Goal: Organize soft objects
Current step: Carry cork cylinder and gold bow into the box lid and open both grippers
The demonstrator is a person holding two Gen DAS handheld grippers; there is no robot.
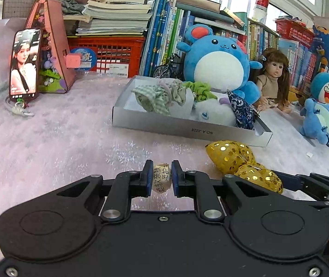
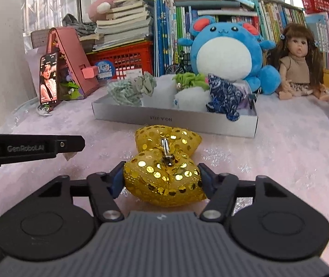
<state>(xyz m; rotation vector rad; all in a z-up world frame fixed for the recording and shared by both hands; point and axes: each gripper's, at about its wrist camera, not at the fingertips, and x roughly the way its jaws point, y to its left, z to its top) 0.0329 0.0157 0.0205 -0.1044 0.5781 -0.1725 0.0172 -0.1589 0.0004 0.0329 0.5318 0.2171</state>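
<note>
1. Bow (image 2: 164, 168): gold sequined fabric, two puffy lobes, metal clip across the middle knot. We see it lying on the pink cloth (image 1: 60, 143), just in front of the box (image 2: 173, 120).
2. Right gripper (image 2: 162, 180): jaws partly closed around the bow's near lobe, both pads against its sides. We read that as a grip on the bow.
3. Left gripper (image 1: 162, 177): jaws nearly together, pinching a small cream packet (image 1: 161, 178) with printed characters. It sits just left of the bow.
4. Box is white, shallow, already holding soft items: checked green scrunchie (image 1: 152, 99), lime scrunchie (image 1: 199, 88), white plush (image 1: 212, 112), navy patterned pouch (image 1: 240, 108).
5. Behind the box we see a big blue plush (image 1: 219, 62), a doll (image 1: 273, 76) to its right, books, a red crate (image 1: 109, 50). Phone (image 1: 24, 64) leans on a pink stand (image 1: 51, 46) far left.
6. Nothing lies between bow and box; the left gripper's finger (image 2: 37, 149) reaches in from the left beside the bow.
7. Views differ: the right wrist view shows the clip and both pads on the bow; the left wrist view shows the bow only side-on, with the right gripper's finger behind it, but shows the packet clearly, plus two small blue plushes (image 1: 321, 115) at far right.
</note>
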